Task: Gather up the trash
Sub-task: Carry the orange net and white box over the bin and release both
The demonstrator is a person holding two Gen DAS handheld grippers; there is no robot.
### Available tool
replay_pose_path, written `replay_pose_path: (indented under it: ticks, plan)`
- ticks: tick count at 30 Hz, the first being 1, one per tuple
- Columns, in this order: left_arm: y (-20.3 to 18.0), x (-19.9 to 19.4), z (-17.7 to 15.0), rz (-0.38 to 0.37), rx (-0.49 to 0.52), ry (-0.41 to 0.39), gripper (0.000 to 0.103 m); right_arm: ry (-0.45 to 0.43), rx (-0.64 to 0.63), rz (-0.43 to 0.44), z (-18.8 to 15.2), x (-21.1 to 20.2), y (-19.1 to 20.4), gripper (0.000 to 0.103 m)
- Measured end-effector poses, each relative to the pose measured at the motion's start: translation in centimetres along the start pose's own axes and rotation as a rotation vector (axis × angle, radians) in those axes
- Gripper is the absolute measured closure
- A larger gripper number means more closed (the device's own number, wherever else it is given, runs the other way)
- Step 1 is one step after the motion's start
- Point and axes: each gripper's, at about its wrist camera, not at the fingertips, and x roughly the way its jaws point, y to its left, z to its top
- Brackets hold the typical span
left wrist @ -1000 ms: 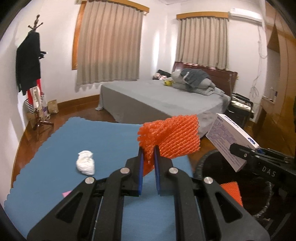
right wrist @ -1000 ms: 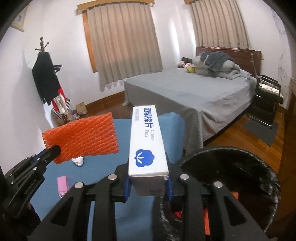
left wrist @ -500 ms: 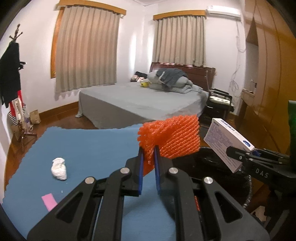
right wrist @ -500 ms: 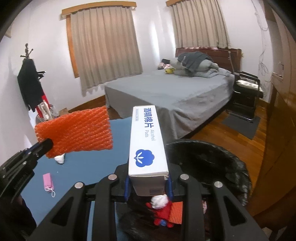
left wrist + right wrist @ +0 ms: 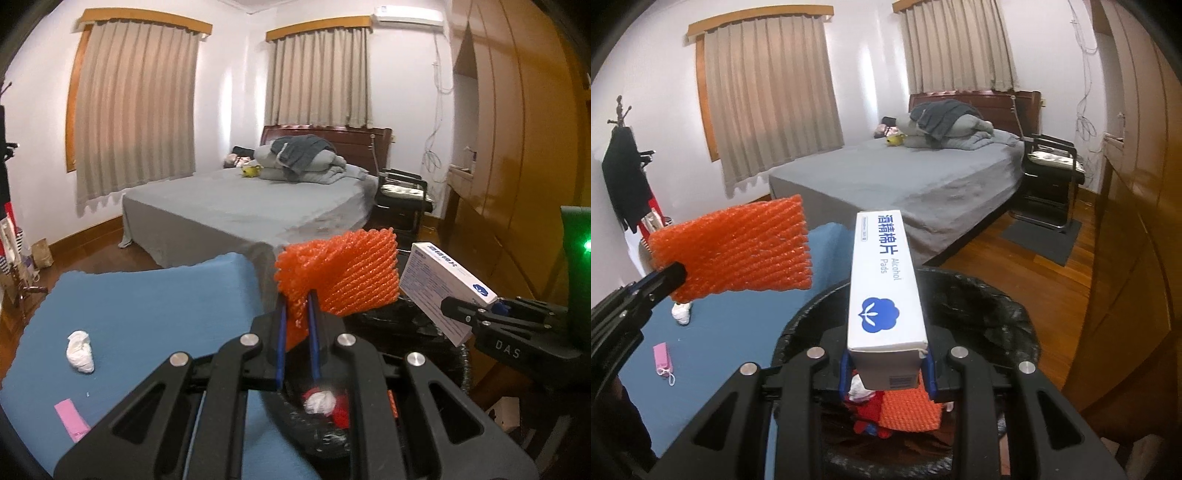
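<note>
Orange foam net [image 5: 343,275]: light, soft, crushable; clamped at lower corner in left gripper [image 5: 296,325] jaws, frame centre.
Alcohol-pad box [image 5: 884,284]: light, stiff; right gripper [image 5: 886,373] jaws clamped across one end, above bin [image 5: 1008,317].

White walls [image 5: 236,92] carry two windows behind closed beige curtains [image 5: 136,118] under wooden pelmets. A grey-sheeted bed [image 5: 905,177] with a dark wooden headboard [image 5: 997,101] stands on wood flooring [image 5: 1052,291]. A wooden wardrobe [image 5: 517,147] lines the right wall, beside a black chair [image 5: 1052,162].
</note>
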Motion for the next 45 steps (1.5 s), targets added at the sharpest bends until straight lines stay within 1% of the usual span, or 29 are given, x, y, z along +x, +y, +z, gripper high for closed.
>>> replay_pose_path:
  ticks: [10, 16, 23, 31, 34, 35, 36, 37, 38, 39, 40, 41, 42, 43, 44, 45]
  plan:
    - [-2.7, 1.1, -0.1, -0.055, 0.042, 0.007, 0.093, 0.0, 0.022, -0.042, -0.4, -0.5, -2.7, 0.074]
    - [-4.0, 1.9, -0.5, -0.072, 0.054, 0.022, 0.093, 0.007, 0.032, -0.061, -0.7, -0.4, -3.5, 0.074]
    - [-4.7, 3.7, -1.2, -0.093, 0.051, 0.054, 0.093, 0.029, 0.037, -0.068, -1.1, 0.5, -3.9, 0.074]
    - [-4.8, 6.6, -1.8, -0.109, 0.05, 0.119, 0.093, 0.072, 0.042, -0.081, -1.8, 2.4, -4.6, 0.074]
    - [-4.5, 7.6, -2.2, -0.122, 0.035, 0.149, 0.089, 0.093, 0.038, -0.084, -2.2, 3.4, -4.9, 0.072]
    - [-4.5, 7.8, -2.2, -0.125, 0.031, 0.156, 0.082, 0.102, 0.038, -0.089, -2.3, 3.7, -4.9, 0.071]
    - [-4.2, 8.0, -2.3, -0.13, 0.025, 0.163, 0.077, 0.105, 0.038, -0.094, -2.5, 3.9, -5.1, 0.069]
    - [-4.0, 8.2, -2.3, -0.131, 0.016, 0.165, 0.065, 0.109, 0.039, -0.097, -2.6, 4.1, -5.2, 0.066]
    - [-3.8, 8.2, -2.3, -0.131, 0.011, 0.165, 0.058, 0.111, 0.039, -0.101, -2.6, 4.3, -5.3, 0.056]
    - [-3.5, 8.1, -2.3, -0.129, 0.004, 0.162, 0.056, 0.109, 0.039, -0.107, -2.7, 4.3, -5.3, 0.048]
    - [-3.3, 8.1, -2.4, -0.124, 0.002, 0.161, 0.053, 0.106, 0.04, -0.111, -2.7, 4.2, -5.3, 0.046]
    - [-2.9, 8.0, -2.4, -0.115, -0.002, 0.157, 0.048, 0.104, 0.04, -0.111, -2.7, 4.2, -5.3, 0.039]
    - [-2.8, 8.0, -2.3, -0.11, -0.005, 0.154, 0.046, 0.099, 0.039, -0.111, -2.6, 4.0, -5.2, 0.026]
    - [-2.3, 7.7, -2.3, -0.1, -0.008, 0.147, 0.042, 0.092, 0.039, -0.113, -2.7, 3.8, -5.1, 0.019]
    - [-1.9, 7.5, -2.2, -0.089, -0.01, 0.139, 0.037, 0.082, 0.038, -0.115, -2.7, 3.5, -4.9, 0.01]
    - [-1.8, 7.4, -2.1, -0.078, -0.01, 0.133, 0.034, 0.07, 0.037, -0.114, -2.7, 3.2, -4.6, 0.007]
